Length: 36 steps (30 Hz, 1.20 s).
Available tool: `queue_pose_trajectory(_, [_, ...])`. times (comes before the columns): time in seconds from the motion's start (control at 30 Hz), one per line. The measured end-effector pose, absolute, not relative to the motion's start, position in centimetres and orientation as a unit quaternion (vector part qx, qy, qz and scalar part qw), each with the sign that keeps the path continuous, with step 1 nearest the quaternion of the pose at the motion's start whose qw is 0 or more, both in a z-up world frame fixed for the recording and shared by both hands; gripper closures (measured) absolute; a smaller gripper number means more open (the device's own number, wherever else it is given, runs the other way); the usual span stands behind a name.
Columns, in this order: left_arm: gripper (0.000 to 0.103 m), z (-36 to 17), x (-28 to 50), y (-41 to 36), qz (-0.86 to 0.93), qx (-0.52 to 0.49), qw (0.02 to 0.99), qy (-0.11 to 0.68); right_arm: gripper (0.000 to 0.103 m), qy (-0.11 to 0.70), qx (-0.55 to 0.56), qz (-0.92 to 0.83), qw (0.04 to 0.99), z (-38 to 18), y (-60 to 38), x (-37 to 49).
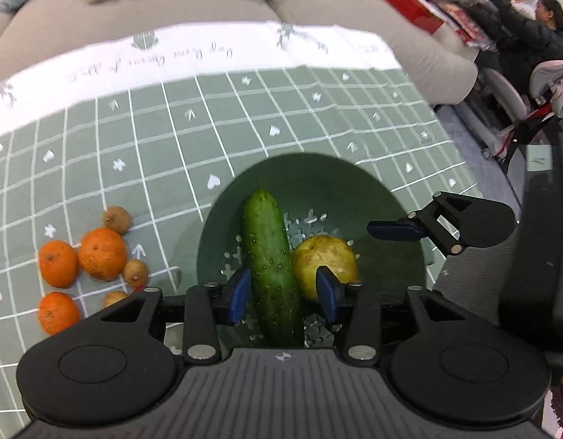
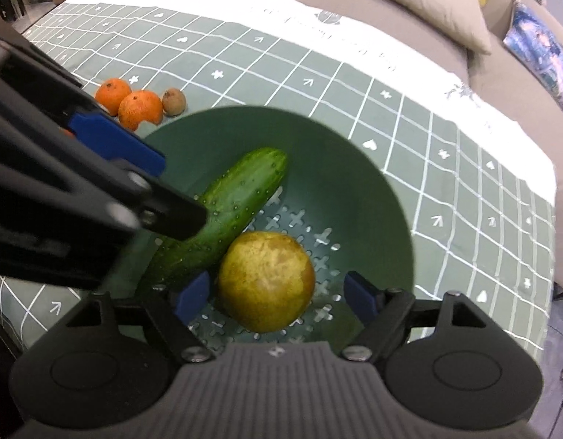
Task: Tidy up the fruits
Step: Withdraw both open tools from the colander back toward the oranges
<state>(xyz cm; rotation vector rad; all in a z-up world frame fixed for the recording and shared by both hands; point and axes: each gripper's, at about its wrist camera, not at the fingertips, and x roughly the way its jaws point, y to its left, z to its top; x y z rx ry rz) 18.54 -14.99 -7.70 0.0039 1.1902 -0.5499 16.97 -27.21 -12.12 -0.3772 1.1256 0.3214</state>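
A: How far along does the sorting look?

B: Partly done. The green bowl (image 2: 354, 168) on the surface (image 1: 142, 135) already holds a cucumber (image 1: 270, 263) and a yellow-green round fruit (image 2: 267, 281), lying side by side and touching on the perforated bottom.

A: And the hand-held grippers?

B: The left hand-held gripper (image 1: 283, 292) hangs over the bowl with its blue pads either side of the cucumber; there is a gap on each side, so it reads as released, not gripping. The right hand-held gripper (image 2: 278, 296) straddles the round fruit the same way, pads clear of the skin, so that fruit looks let go as well.

A: What is left outside?

B: A cluster well apart from the bowl's inside, just beside its rim on the cloth: three oranges (image 1: 102, 254) and a few small brown fruits (image 1: 117, 219), perhaps kiwis, too small to be sure. One more reddish scrap shows by the left gripper's arm, unidentifiable.

A: So the remainder?

B: Probably gathering that cluster, though whether it belongs in this bowl cannot be told.
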Motion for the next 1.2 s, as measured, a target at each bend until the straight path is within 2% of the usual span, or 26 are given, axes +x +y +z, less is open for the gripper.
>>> queue_pose_trajectory(0.13, [0.054, -5.6, 17.2, -13.6, -0.257, 0.014, 0.811, 0.526, 0.022, 0.520, -0.173, 0.141, 0.825, -11.2, -26.7, 15.9])
queue_pose_trajectory(0.37, [0.054, -3.0, 15.2, -9.0, -0.240, 0.011, 0.841, 0.484, 0.022, 0.492, -0.139, 0.150, 0.846, -8.6, -24.5, 14.8])
queue_pose_trajectory(0.7, [0.054, -2.3, 13.0, -1.5, -0.183, -0.001, 0.872, 0.454, 0.023, 0.445, -0.050, 0.177, 0.877, -6.4, -19.6, 12.9])
queue_pose_trajectory(0.9, [0.054, -4.1, 12.2, 0.5, -0.170, -0.020, 0.867, 0.467, 0.037, 0.423, -0.039, 0.192, 0.885, -6.9, -16.4, 11.5])
queue_pose_trajectory(0.97, [0.054, -4.9, 12.0, 0.9, -0.168, -0.027, 0.863, 0.475, 0.049, 0.418, -0.045, 0.202, 0.885, -7.3, -15.5, 11.0])
queue_pose_trajectory(1.13, [0.054, -7.0, 11.8, 1.6, -0.160, -0.039, 0.853, 0.495, 0.059, 0.417, -0.076, 0.217, 0.880, -8.9, -14.1, 10.6])
queue_pose_trajectory(1.2, [0.054, -7.6, 11.8, 1.8, -0.158, -0.041, 0.851, 0.500, 0.060, 0.421, -0.074, 0.221, 0.877, -9.4, -13.9, 10.8])
